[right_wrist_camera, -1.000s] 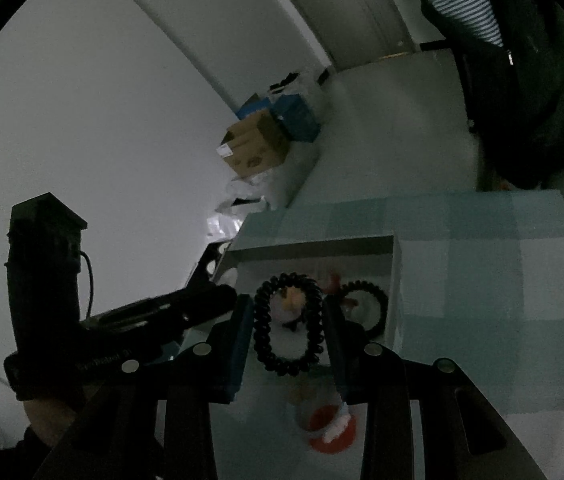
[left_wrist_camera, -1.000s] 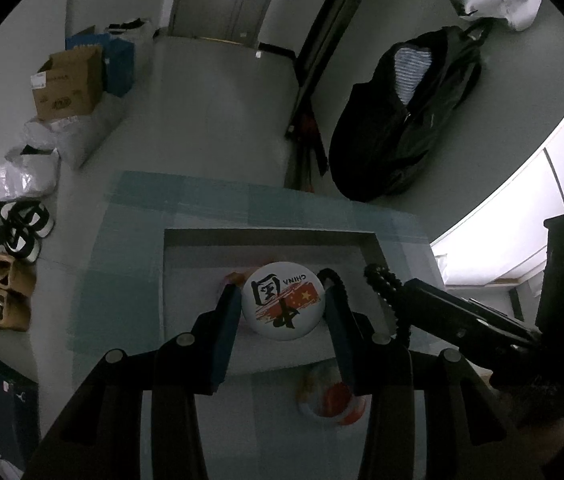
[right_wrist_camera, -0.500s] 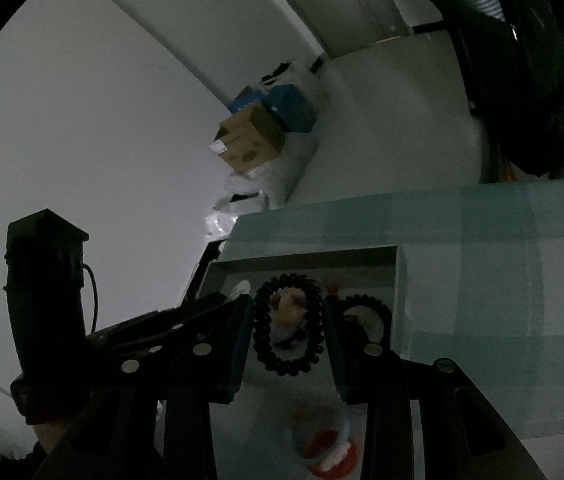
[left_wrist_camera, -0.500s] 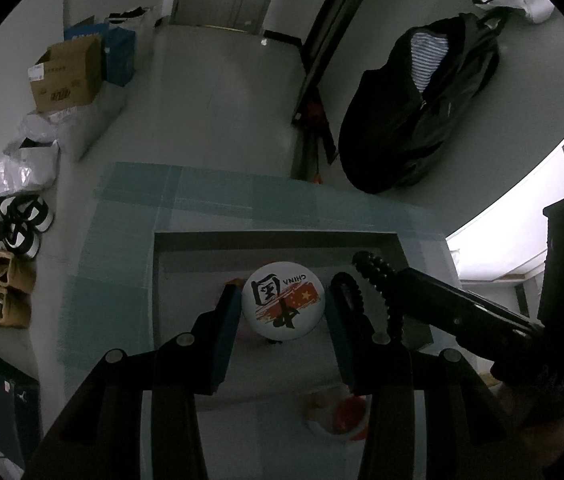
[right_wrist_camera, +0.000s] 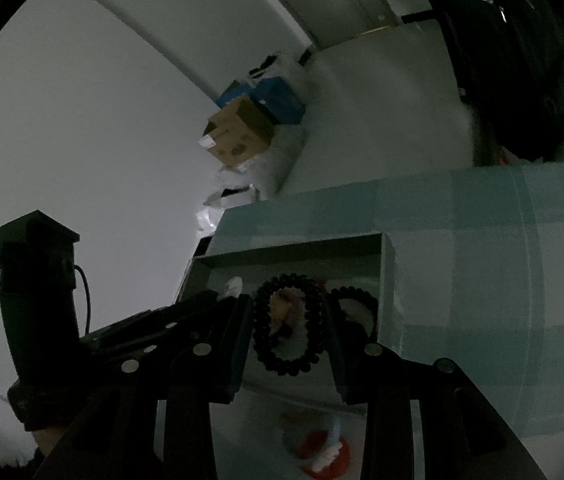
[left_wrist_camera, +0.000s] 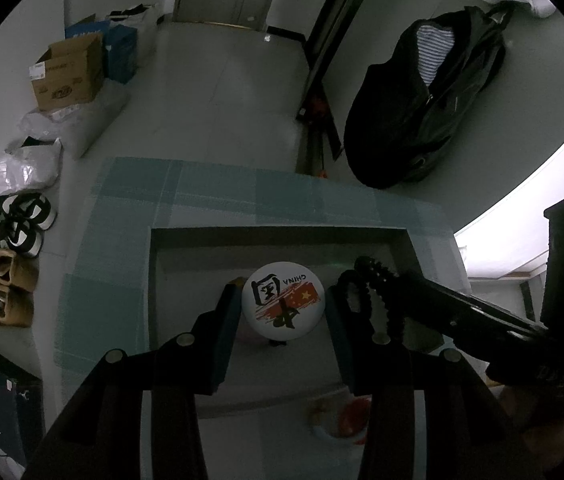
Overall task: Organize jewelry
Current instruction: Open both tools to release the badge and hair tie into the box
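From the left wrist view, the left claw (left_wrist_camera: 282, 312) is clamped on a round badge (left_wrist_camera: 283, 306), white with a red flag and black brushwork, pinched between both fingers and held above the open box (left_wrist_camera: 274, 236) on the checked tabletop (left_wrist_camera: 122, 292). My guess is that the step in hand is dropping pieces into that box; the next move calls for lowering the badge to a bare patch of the box floor and then opening. The right claw (left_wrist_camera: 366, 280) reaches in from the right, carrying a black beaded bracelet (left_wrist_camera: 374, 284) just beside the badge. A small red and white thing (left_wrist_camera: 346, 420) lies on the tabletop on the near side of the box.

From the right wrist view, the right claw (right_wrist_camera: 288, 328) is clamped on the bracelet (right_wrist_camera: 288, 328), whose loop stands upright between the fingers, over the box (right_wrist_camera: 290, 254). A second dark bracelet (right_wrist_camera: 356, 306) already lies inside, near the right wall. It should come down beside that one, clear of the left claw (right_wrist_camera: 202, 308) close by on the left.
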`<control>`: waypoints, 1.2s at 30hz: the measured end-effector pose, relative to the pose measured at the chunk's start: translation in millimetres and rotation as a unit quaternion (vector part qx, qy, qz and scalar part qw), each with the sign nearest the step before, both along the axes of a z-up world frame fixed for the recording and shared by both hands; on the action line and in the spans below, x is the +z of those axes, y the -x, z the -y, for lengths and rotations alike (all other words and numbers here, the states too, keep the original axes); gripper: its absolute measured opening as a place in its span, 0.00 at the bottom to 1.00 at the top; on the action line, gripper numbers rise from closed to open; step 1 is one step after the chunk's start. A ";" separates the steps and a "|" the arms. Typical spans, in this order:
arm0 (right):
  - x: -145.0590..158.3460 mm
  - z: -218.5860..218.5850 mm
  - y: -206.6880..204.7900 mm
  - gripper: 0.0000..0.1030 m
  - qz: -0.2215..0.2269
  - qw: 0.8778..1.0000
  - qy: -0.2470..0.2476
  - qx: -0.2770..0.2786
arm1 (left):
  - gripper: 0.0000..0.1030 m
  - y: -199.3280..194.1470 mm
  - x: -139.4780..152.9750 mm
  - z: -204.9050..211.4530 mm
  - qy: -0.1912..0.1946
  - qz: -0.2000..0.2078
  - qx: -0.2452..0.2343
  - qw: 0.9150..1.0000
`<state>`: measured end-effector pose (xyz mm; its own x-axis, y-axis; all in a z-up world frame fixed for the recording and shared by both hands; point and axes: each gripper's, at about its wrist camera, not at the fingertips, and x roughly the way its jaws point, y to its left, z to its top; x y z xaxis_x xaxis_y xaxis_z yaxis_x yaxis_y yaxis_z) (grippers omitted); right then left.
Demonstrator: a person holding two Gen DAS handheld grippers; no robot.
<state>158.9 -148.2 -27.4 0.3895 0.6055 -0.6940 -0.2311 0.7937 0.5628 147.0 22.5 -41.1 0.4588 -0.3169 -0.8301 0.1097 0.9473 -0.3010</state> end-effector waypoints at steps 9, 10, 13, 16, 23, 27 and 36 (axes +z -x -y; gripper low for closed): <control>-4.5 -0.8 -1.2 0.36 -0.005 1.000 0.007 -0.002 | 0.37 -1.9 -1.2 -0.8 0.009 -0.001 -0.001 1.000; -4.0 -1.7 -1.2 0.37 -0.004 1.000 0.009 -0.001 | 0.37 -2.8 -1.8 -2.4 0.011 -0.005 0.003 1.000; -1.5 -2.3 1.1 0.41 0.001 1.000 0.011 -0.001 | 0.37 -3.5 -1.9 -5.6 0.025 -0.011 0.012 1.000; 1.2 -0.1 3.9 0.47 0.009 1.000 0.010 -0.004 | 0.37 -2.4 -1.0 -6.4 0.040 -0.014 0.010 0.999; 8.8 12.6 9.1 0.59 0.019 1.000 -0.005 -0.023 | 0.48 5.2 3.2 -3.2 0.031 0.000 0.001 1.000; 16.7 13.1 15.4 0.66 0.039 0.999 -0.007 -0.019 | 0.48 9.9 8.1 -5.9 0.029 0.010 0.006 1.000; 28.2 26.2 29.9 0.71 0.062 0.997 -0.004 -0.038 | 0.49 24.1 11.6 -12.4 0.018 0.021 0.018 0.999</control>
<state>129.0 -174.4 0.8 0.5174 0.5768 -0.6321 -0.2389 0.8067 0.5405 122.9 34.8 -29.5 0.5040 -0.3283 -0.7989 0.0885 0.9397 -0.3304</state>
